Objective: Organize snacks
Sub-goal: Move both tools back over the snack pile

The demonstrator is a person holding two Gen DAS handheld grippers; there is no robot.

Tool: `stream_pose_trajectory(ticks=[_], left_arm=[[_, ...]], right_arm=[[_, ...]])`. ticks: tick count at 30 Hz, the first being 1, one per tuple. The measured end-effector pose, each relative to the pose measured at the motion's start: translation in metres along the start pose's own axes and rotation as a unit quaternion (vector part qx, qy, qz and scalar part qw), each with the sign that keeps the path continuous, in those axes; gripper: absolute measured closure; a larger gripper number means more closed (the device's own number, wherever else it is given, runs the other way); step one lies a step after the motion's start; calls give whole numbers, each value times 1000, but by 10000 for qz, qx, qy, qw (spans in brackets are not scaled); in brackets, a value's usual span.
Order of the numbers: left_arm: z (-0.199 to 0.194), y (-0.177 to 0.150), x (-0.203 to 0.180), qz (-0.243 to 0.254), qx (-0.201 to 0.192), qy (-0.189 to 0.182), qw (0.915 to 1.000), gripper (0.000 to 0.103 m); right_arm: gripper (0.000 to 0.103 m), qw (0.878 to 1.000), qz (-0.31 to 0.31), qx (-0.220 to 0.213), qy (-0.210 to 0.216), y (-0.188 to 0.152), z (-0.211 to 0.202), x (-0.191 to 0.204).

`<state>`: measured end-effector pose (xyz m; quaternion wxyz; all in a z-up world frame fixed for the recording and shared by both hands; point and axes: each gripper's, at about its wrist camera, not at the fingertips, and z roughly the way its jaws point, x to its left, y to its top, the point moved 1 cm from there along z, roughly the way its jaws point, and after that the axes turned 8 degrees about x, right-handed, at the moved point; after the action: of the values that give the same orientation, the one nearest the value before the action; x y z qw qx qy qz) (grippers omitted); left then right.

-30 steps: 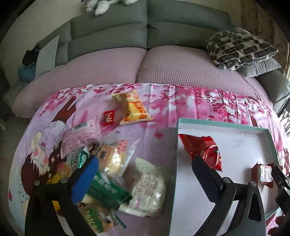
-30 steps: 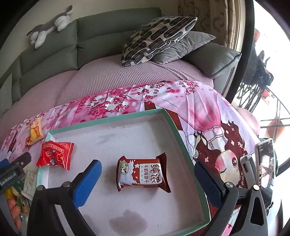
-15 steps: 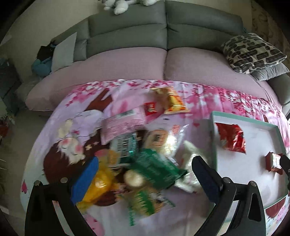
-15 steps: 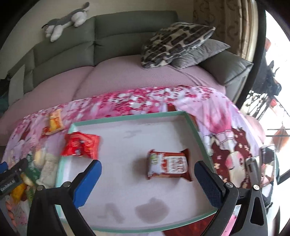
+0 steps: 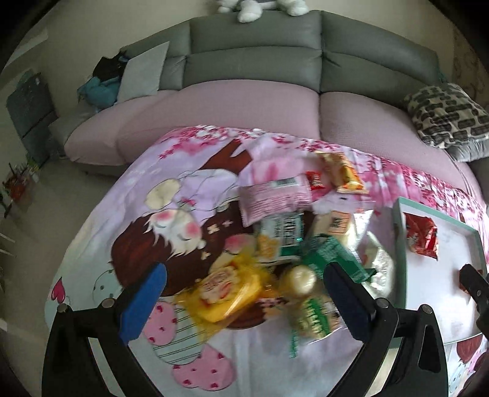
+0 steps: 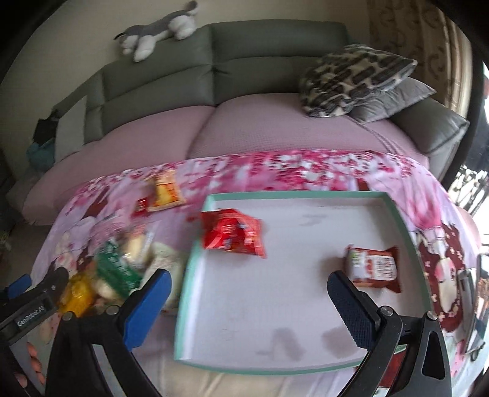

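Observation:
A pile of snack packets lies on the pink cartoon cloth: a yellow packet (image 5: 227, 288), a green packet (image 5: 331, 259), a pink packet (image 5: 273, 200) and an orange packet (image 5: 343, 177). My left gripper (image 5: 244, 300) is open and empty, hovering over the yellow packet. A white tray with a teal rim (image 6: 189, 274) holds a red packet (image 6: 232, 233) and a brown biscuit packet (image 6: 373, 267). My right gripper (image 6: 247, 307) is open and empty above the tray's near part. The pile also shows in the right wrist view (image 6: 117, 268).
A grey sofa (image 5: 253, 55) with a pink seat cover stands behind the cloth. A patterned pillow (image 6: 351, 78) lies at the right, a plush toy (image 6: 157, 29) on the sofa back. A phone (image 6: 478, 302) sits at the cloth's right edge.
My left gripper has swung left, from over the tray edge to over the snack pile. My right gripper has pulled back and left; the tray and both packets lie still.

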<state>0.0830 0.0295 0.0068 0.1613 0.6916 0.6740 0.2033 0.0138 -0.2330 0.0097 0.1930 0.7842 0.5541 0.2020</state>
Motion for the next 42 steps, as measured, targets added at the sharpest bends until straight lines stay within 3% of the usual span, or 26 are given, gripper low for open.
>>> stream_pose_trajectory(ticks=[10,22,30,35,42], left_arm=[[0,-7,52,-437,32,34,9990,1],[15,-12,98,-953,201,-109,9952,1],[35,-14,92,-862,473,-380,9944,1],[47,-15,72,-536,683,-660,9940,1],[67,-15,57,-351,968,-708,9922,1]], right_arm=[[0,9976,-589,81,364,-9,2,67],[0,9919,-1102,381,498,-25,25,118],[0,9904,-1014,723,601,-29,47,121],[0,9885,-1177,666,671,-29,51,131],[0,9864,-1349,723,592,-31,59,137]])
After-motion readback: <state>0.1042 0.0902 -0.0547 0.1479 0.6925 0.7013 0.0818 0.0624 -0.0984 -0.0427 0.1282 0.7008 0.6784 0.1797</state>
